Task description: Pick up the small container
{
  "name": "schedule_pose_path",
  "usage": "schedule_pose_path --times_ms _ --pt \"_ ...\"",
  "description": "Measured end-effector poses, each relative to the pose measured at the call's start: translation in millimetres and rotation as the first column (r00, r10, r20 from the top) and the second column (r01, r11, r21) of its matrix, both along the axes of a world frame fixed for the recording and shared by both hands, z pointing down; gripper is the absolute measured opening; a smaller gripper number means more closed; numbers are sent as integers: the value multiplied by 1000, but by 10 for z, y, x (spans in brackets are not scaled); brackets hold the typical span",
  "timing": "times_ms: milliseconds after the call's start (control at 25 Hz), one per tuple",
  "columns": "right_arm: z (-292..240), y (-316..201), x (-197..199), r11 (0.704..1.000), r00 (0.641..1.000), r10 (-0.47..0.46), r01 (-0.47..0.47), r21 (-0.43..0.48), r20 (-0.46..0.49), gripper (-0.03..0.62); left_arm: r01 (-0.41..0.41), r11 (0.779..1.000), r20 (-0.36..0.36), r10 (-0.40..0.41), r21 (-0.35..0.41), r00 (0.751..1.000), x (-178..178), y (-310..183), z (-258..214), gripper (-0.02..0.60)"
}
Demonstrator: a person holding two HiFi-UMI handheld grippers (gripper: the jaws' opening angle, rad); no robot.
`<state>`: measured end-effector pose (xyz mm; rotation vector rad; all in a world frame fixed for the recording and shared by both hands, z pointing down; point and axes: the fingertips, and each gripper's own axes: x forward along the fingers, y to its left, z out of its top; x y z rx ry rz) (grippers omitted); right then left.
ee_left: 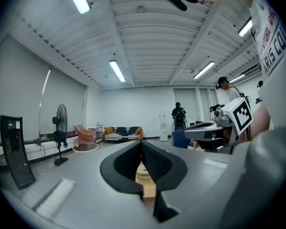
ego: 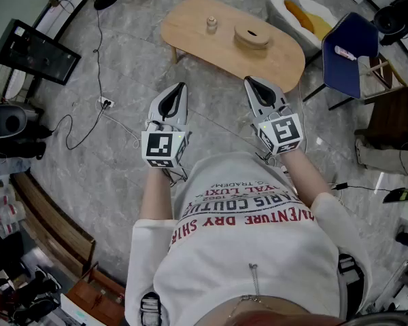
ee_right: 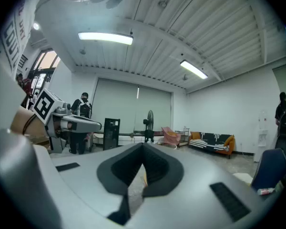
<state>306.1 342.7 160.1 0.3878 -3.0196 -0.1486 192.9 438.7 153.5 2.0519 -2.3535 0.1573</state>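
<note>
Closest in is the person's white shirt (ego: 251,250), w/ both forearms stretched out ahead. The left gripper (ego: 180,88) hangs over the grey floor (ego: 122,155) w/ its jaws fully together and nothing in them. Its own view (ee_left: 142,144) shows the dark pads meeting at the tip, and the bit of pale wood in the gap below is background, not a grip. The right gripper (ego: 251,82) is alongside, a little apart, pointing the same way. Its jaws also look closed to the tip and empty (ee_right: 143,149). Farther out is the oval wooden table (ego: 279,66), well apart from both grippers. The small container (ego: 211,24) sits on it towards the left end. A round wooden disc (ego: 251,36) lies near it on the right, not touching. A blue chair (ego: 350,53) is beyond the table's right end. Judged step: approach only, w/ no reach begun and the container untouched. Next move prob. calls for closing the gap to the table, opening one gripper's jaws before arrival, then setting them either side of the container w/o nudging the disc. The container stands upright, so its long axis is approx. vertical, top pointing up w/ what seems a small knob. It's too small here to tell any more. A side-on grasp around the body looks the safer bet.
</note>
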Motion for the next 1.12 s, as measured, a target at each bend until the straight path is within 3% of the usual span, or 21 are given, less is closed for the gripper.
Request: schedule_pose_path --times_ms 600,640,720,840,1120 --pt "61 155 -138 999 1000 13 -12 -53 25 -14 -42 998 -41 44 51 998 -116 102 -30 18" --pt "79 200 -149 998 1000 18 -16 -57 21 -14 -51 997 -45 54 51 998 -119 130 -10 67" --pt "126 288 -188 998 1000 26 -26 -51 8 -14 -69 997 -45 71 45 996 -140 173 58 273" --pt "200 385 -272 998 999 34 -34 -46 -4 -14 -68 997 -44 70 32 997 -242 230 179 324" --pt "329 460 -431 997 998 46 -48 -61 -35 -14 -74 997 -81 74 2 994 -451 297 369 341"
